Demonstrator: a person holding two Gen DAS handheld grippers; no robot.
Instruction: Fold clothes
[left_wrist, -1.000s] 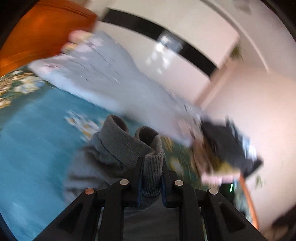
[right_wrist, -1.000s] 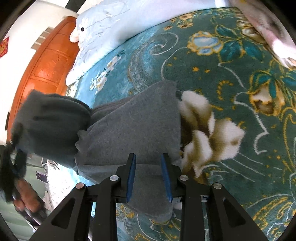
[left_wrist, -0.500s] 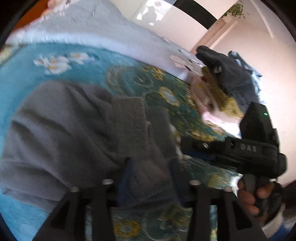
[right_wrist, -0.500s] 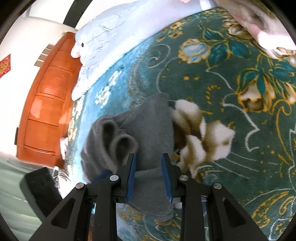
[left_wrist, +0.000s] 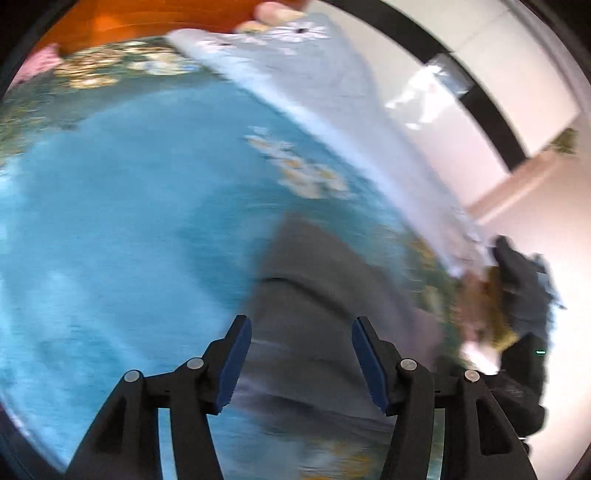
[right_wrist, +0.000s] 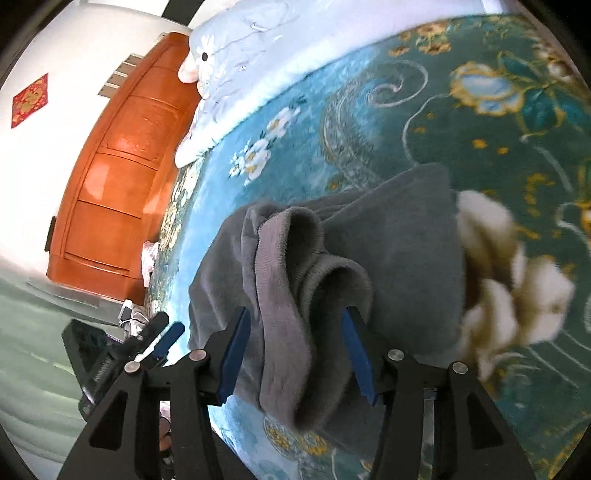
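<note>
A grey garment (right_wrist: 388, 240) lies folded on the bed (right_wrist: 424, 122), on its teal flowered cover, well in from the pale quilt (right_wrist: 251, 44) along the far edge and touching a white and brown fluffy piece (right_wrist: 509, 280). The right claw (right_wrist: 295, 350) is opening, its blue pads either side of the garment's ribbed cuffs without pressing them. The left claw (left_wrist: 301, 363) is also opening, apart above the garment's near end, gripping nothing; that view is blurred.
</note>
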